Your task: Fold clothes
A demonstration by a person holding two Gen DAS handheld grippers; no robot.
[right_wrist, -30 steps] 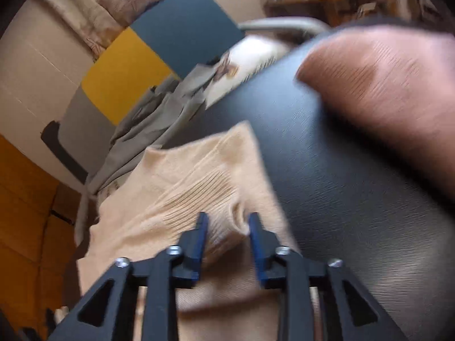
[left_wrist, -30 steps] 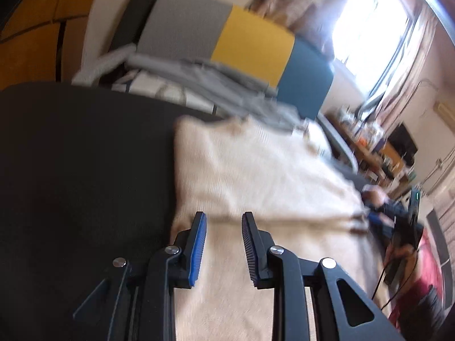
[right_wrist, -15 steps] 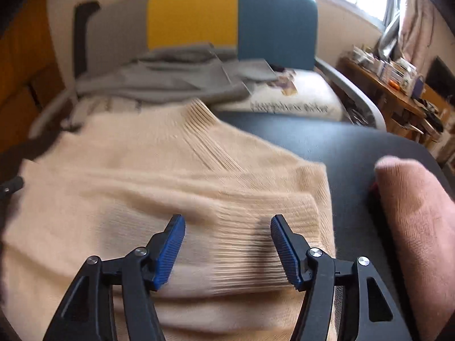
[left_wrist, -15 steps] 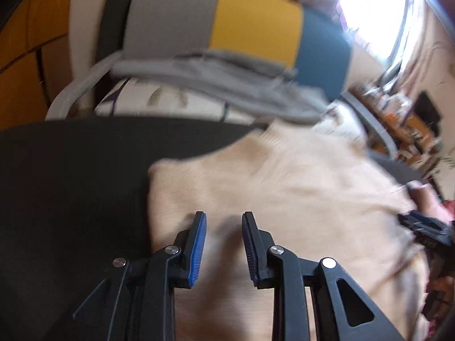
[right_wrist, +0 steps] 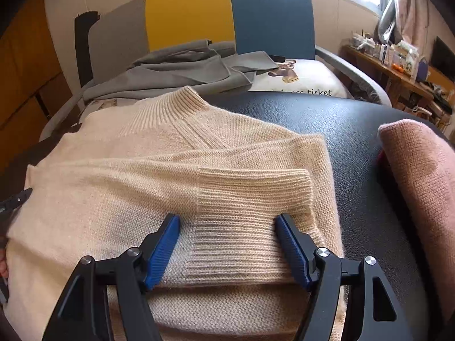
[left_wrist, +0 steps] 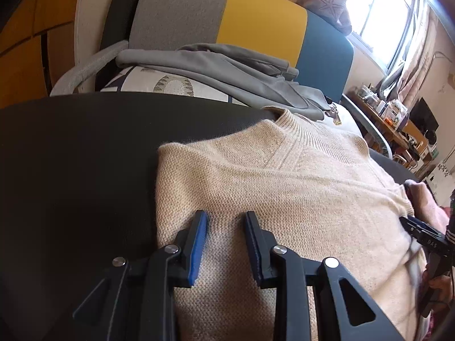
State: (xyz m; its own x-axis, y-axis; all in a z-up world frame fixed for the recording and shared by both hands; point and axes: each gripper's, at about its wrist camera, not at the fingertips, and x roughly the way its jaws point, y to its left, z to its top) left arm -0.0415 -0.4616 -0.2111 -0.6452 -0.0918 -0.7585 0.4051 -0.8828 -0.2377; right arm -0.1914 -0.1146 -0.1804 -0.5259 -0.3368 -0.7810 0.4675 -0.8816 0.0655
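A cream knit sweater (left_wrist: 284, 187) lies flat on the black table (left_wrist: 71, 156), collar at the far edge. In the right wrist view its sleeves are folded across the body (right_wrist: 113, 187), with a ribbed cuff (right_wrist: 250, 196) near the right edge. My left gripper (left_wrist: 224, 221) hovers over the sweater's left part, jaws a little apart and empty. My right gripper (right_wrist: 229, 224) is wide open, its jaws on either side of the ribbed cuff, holding nothing. The right gripper also shows at the right edge of the left wrist view (left_wrist: 426, 236).
A folded pink knit garment (right_wrist: 421, 176) lies on the table to the right. Behind the table stands a grey, yellow and blue chair (right_wrist: 199, 14) with a grey garment (right_wrist: 184, 68) and a printed cushion (right_wrist: 307, 82) on its seat. A cluttered desk (right_wrist: 398, 62) stands at the far right.
My right gripper has opened wide, letting go of the sweater, and now faces the folded cuff. My left gripper has swung over the sweater's left part, its jaw gap unchanged.
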